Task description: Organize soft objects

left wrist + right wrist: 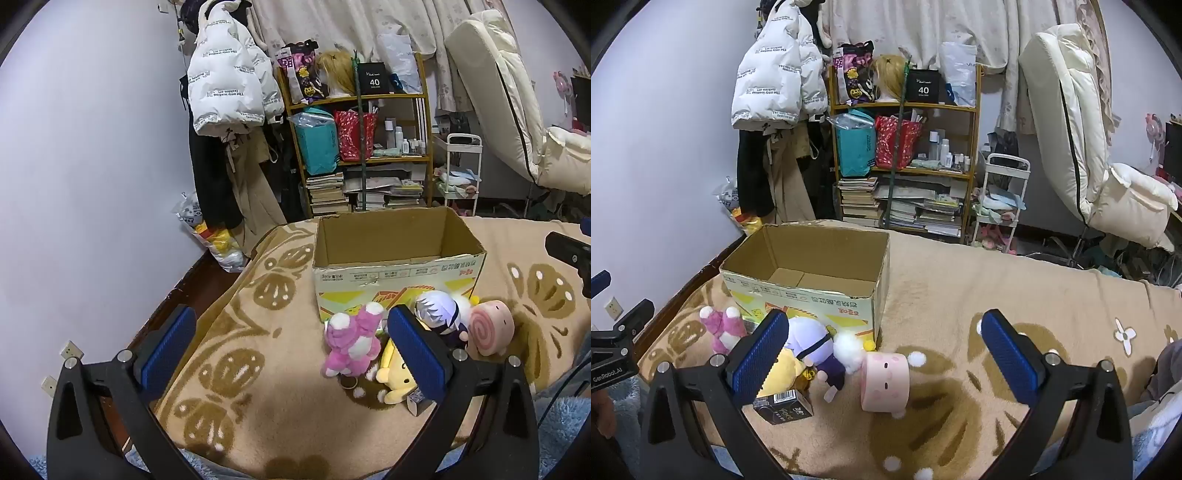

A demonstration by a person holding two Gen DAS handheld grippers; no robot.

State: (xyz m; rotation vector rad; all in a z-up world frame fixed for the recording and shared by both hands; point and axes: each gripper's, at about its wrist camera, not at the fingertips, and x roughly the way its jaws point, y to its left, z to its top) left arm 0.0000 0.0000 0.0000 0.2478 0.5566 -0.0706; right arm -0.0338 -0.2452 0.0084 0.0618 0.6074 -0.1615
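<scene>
Both the left gripper (291, 347) and right gripper (882, 350) hang with jaws spread wide, grasping nothing. Plush toys (816, 350) huddle at six o'clock of the cardboard box (812, 273).

We see even, fairly bright indoor light and sharp focus. Fisheye bending curves the pale lilac wall (92, 166), corners go black. Soft shadows fall on the beige patterned blanket (960, 288).

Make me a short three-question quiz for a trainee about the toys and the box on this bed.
1. True or false: the cardboard box already holds a plush toy.
2. Which toy lies nearest the right gripper? A) pink bear B) pink cylinder plush C) yellow plush
3. Fill in: the left gripper is ____.

Key: 1 false, its visible floor is bare; 2 B; 3 open.
</scene>
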